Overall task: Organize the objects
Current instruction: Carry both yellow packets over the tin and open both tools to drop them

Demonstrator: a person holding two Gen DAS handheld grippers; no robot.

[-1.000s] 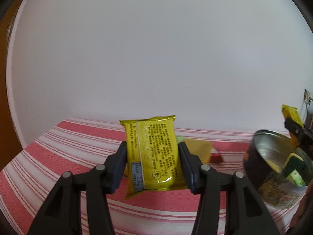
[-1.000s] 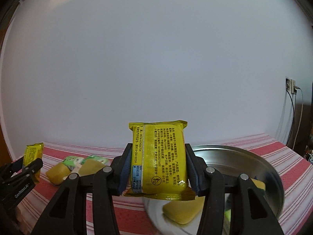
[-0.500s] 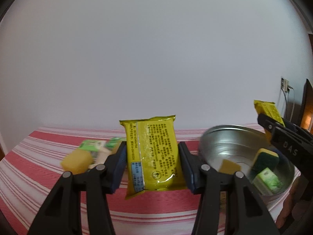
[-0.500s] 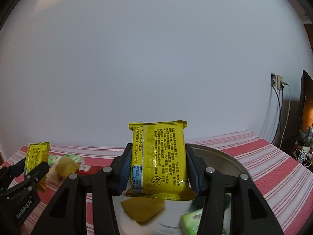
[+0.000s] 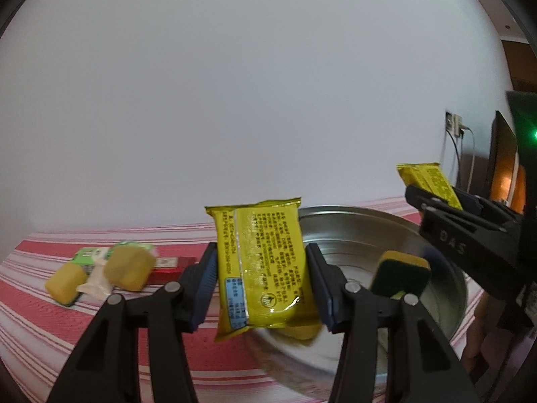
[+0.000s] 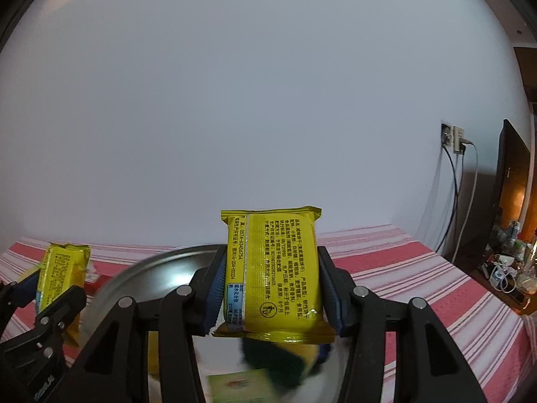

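White wall behind; red-striped bench carried a metal bowl. Left hand-held gripper was clamped on a yellow packet, held upright above the bowl's near-left rim. Right hand-held gripper was likewise clamped on a second packet, upright over the bowl. Green-yellow sponge sat inside the bowl. Left of the bowl lay yellow sponges, a green packet and a red box, close together. Wall socket with cables at right.
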